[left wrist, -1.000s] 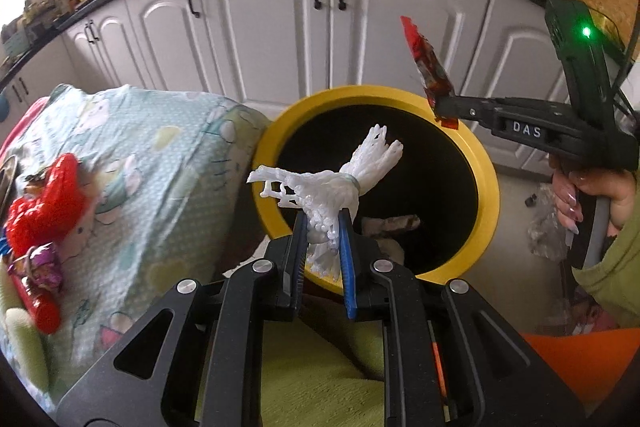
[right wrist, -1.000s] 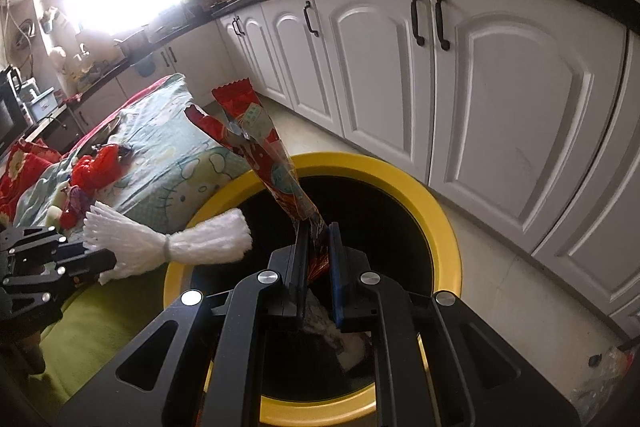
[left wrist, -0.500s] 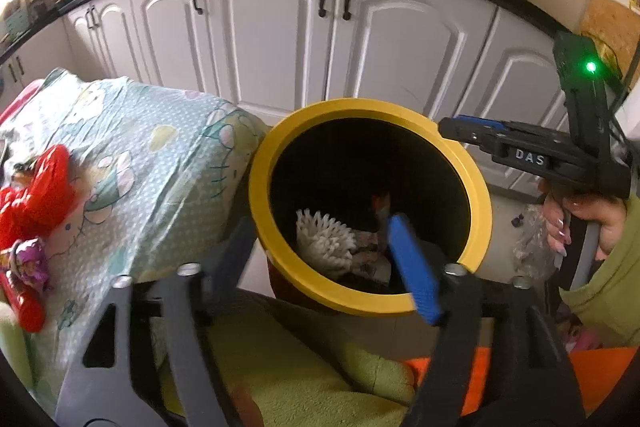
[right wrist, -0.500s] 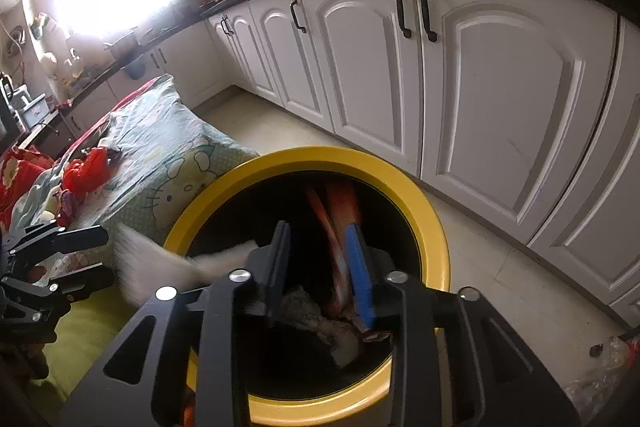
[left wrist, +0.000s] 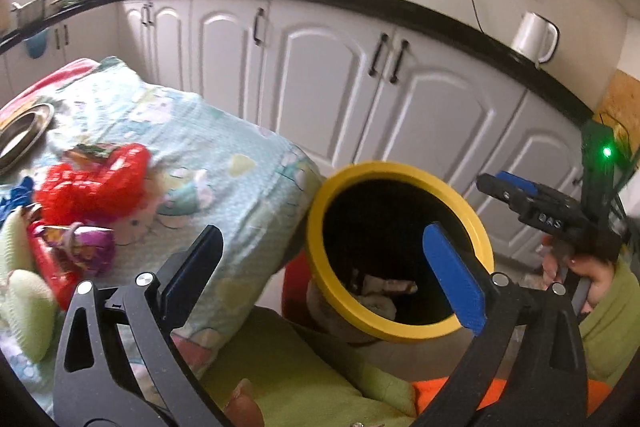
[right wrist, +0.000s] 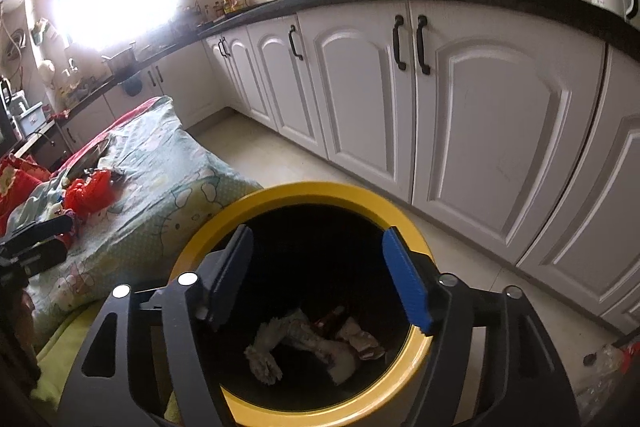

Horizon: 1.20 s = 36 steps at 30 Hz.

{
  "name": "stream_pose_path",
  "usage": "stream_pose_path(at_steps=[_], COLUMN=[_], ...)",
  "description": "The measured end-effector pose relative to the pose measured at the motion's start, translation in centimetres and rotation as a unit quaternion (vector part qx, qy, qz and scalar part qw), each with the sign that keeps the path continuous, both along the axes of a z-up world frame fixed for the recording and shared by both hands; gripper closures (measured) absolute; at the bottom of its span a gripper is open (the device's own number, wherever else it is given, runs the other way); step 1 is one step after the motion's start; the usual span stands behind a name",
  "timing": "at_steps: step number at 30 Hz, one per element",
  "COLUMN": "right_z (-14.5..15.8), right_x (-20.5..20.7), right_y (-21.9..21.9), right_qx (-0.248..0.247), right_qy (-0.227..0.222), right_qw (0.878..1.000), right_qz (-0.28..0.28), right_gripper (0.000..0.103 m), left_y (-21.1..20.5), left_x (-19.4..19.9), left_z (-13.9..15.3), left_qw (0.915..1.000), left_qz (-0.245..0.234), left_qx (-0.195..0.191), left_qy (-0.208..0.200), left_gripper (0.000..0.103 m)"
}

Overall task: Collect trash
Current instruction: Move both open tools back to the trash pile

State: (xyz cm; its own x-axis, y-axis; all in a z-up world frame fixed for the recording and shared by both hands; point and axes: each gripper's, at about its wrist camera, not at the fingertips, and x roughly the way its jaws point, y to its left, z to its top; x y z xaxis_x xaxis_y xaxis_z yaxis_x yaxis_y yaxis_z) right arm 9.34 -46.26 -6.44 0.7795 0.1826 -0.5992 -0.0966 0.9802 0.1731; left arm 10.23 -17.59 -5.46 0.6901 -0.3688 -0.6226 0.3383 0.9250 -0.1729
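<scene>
right wrist view: the trash [right wrist: 312,343] lies at the bottom of the yellow-rimmed bin [right wrist: 416,355], a whitish fringed piece next to crumpled wrappers with a bit of red among them. your right gripper [right wrist: 316,279] hangs over the bin's mouth, its fingers [right wrist: 404,283] spreading wider at this moment with nothing between them. in the left wrist view the same bin [left wrist: 404,327] shows pale scraps [left wrist: 380,287] low inside. your left gripper [left wrist: 324,263] sits at the bin's near-left edge, its fingers [left wrist: 452,275] opening further too, far apart and empty; the blue one crosses the bin's mouth, the dark one lies over the cloth. your right gripper [left wrist: 500,187] shows at the right of that view, above the bin's far rim, held by your hand [left wrist: 576,263] in a green sleeve.

just left of the bin, touching its side, stands a surface covered with a pale blue cartoon-print cloth [left wrist: 208,163]. on it lie more pieces: a red mesh bundle [left wrist: 92,183], a purple foil wrapper [left wrist: 88,243] and a pale green piece [left wrist: 24,307], with a metal plate [left wrist: 20,131] further back. white cabinets [right wrist: 480,131] run behind, and a white kettle [left wrist: 534,37] stands on the dark counter.
</scene>
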Motion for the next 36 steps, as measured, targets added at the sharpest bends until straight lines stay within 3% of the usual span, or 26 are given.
stream_pose_path(at_steps=[5,19,36], right_z=[1.2,4.9,9.1], right_x=[-0.3,-1.5,-1.7], right_y=[1.5,6.9,13.6], right_qx=[-0.006,-0.016,-0.006], right_qy=[-0.014,-0.057,-0.089], right_qw=[1.0,0.996,0.989], right_qz=[0.012,0.06,0.12], right_gripper=[0.028,0.023,0.021], left_y=[1.8,5.7,11.3], left_x=[-0.3,-1.6,-3.3], left_z=[1.1,3.4,5.9], left_qw=[0.9994,0.9944,0.98], left_qz=[0.027,0.078,0.157], left_qx=[-0.008,-0.032,-0.034], left_qy=[-0.018,-0.065,-0.118], left_gripper=[0.011,0.011,0.011])
